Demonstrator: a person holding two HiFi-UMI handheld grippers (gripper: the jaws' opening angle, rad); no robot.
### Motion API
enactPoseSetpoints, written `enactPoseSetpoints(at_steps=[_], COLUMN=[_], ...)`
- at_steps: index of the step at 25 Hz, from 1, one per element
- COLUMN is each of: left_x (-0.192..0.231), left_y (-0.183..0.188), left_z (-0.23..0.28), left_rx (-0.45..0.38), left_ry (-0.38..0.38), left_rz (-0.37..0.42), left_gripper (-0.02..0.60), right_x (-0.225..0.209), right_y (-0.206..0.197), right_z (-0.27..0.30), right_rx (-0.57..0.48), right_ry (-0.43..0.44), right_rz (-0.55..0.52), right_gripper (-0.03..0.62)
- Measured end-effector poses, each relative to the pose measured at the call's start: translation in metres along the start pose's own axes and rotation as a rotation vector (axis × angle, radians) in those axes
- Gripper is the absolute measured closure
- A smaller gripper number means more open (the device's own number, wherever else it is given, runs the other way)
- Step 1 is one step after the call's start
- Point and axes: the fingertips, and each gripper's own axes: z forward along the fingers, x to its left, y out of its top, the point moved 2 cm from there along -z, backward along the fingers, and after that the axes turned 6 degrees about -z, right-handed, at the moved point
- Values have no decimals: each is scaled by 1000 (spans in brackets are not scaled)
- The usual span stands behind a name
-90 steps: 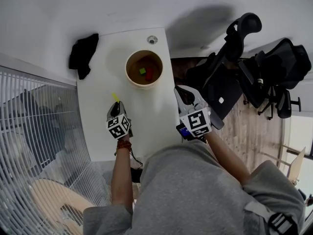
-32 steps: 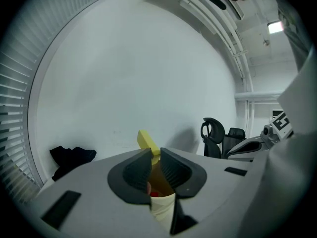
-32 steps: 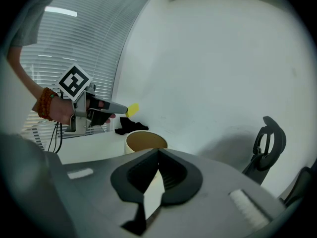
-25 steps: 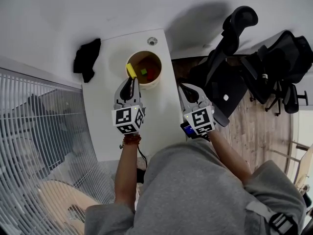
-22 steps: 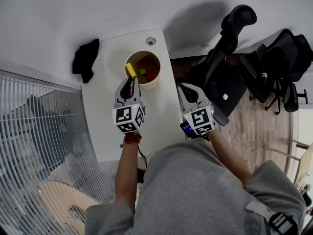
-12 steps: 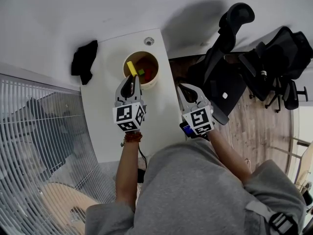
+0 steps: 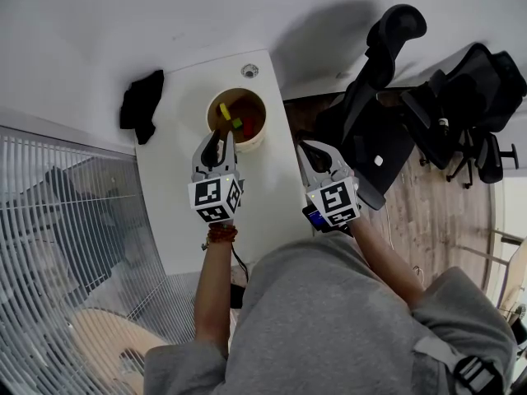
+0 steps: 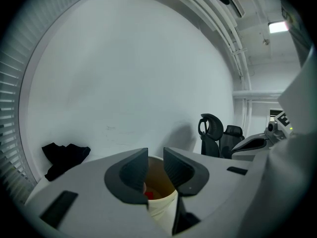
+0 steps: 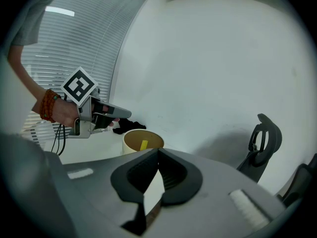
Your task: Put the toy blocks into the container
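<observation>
Since a second ago, the yellow block (image 7: 224, 111) had left the left gripper (image 7: 216, 143). It now lay tilted inside the container (image 7: 265, 115), close to the green block (image 7: 237, 123) and the red block (image 7: 248, 127). The left gripper hung just before the near rim of the container, and its jaws were opening, with nothing between them. The right gripper (image 7: 310, 155) was near the right edge of the white table (image 7: 173, 196), apart from the container. Its jaws were closed tip to tip and held nothing.
</observation>
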Motion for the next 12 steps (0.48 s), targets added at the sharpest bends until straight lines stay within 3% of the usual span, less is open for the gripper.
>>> enactPoseSetpoints(at_steps=[12], left_x=[6], left_y=[8], left_z=[-33], left_rx=[-64], left_ry=[41], left_rz=[30], left_gripper=[486], right_x=[-7], right_y=[16], right_z=[-4], right_rx=[-32], right_ry=[-13], right_rz=[8], right_gripper=[583])
